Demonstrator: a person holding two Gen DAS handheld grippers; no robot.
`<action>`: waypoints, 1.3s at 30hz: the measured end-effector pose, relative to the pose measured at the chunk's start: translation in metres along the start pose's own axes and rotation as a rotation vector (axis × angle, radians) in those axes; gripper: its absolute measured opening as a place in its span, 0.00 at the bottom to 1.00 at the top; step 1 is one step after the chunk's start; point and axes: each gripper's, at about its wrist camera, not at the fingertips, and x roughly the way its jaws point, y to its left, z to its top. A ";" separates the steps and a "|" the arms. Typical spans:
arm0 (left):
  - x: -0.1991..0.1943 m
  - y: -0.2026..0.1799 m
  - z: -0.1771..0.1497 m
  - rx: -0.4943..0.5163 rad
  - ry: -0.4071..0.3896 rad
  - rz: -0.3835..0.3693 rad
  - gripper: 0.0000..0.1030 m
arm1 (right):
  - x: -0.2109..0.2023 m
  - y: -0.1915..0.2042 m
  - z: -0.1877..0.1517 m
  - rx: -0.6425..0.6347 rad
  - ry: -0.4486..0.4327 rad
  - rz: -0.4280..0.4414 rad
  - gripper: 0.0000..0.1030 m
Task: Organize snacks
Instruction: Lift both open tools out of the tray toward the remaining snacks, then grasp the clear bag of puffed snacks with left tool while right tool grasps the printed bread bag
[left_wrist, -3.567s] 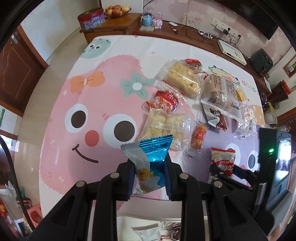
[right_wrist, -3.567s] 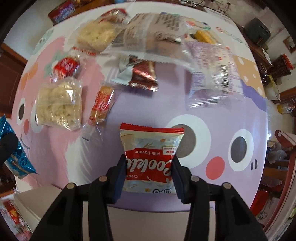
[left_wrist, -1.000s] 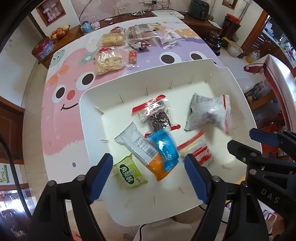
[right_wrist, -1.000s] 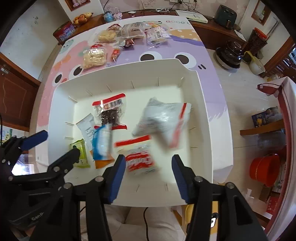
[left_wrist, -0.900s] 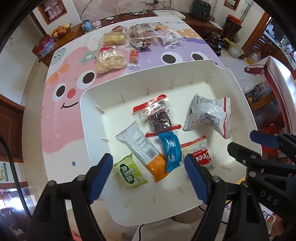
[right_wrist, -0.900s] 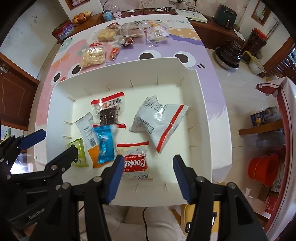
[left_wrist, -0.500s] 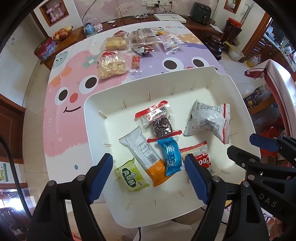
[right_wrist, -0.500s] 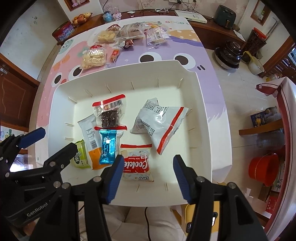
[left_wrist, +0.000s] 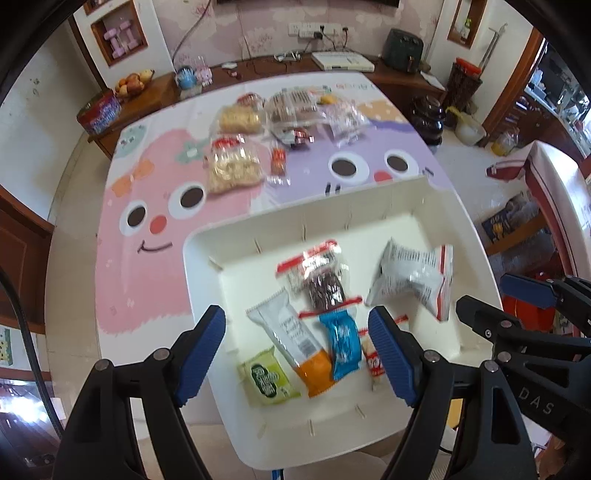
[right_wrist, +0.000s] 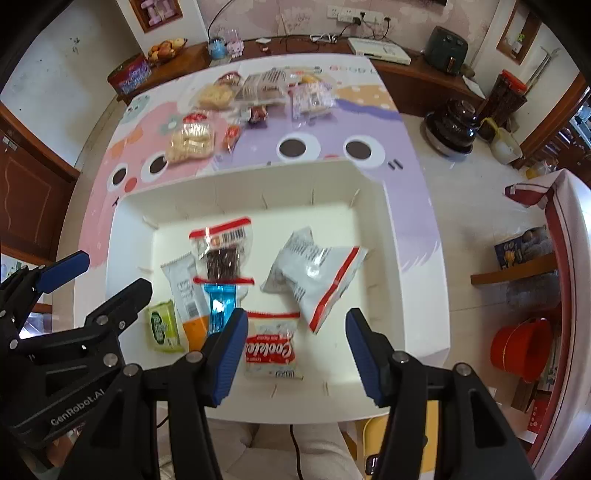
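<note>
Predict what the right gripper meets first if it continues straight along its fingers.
Probably the red-and-white cookie packet lying in the white plastic bin; the open right gripper hovers above it, though depth is unclear.

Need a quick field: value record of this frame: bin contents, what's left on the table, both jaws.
bin: white bin at the near table edge
in bin: green packet; white-orange bar; blue packet; clear red-sealed pack; Cookies packet; silver-red bag
on table: snack pile at the far end
left gripper: jaws open, empty
right gripper: jaws open, empty
</note>
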 end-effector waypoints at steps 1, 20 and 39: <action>-0.003 0.001 0.003 -0.003 -0.017 0.004 0.76 | -0.003 -0.001 0.003 0.001 -0.011 -0.001 0.54; -0.002 0.100 0.102 -0.237 -0.144 0.098 0.78 | -0.031 -0.015 0.130 -0.020 -0.159 0.053 0.54; 0.181 0.123 0.170 -0.256 0.177 0.061 0.83 | 0.126 -0.061 0.294 0.047 -0.001 0.121 0.54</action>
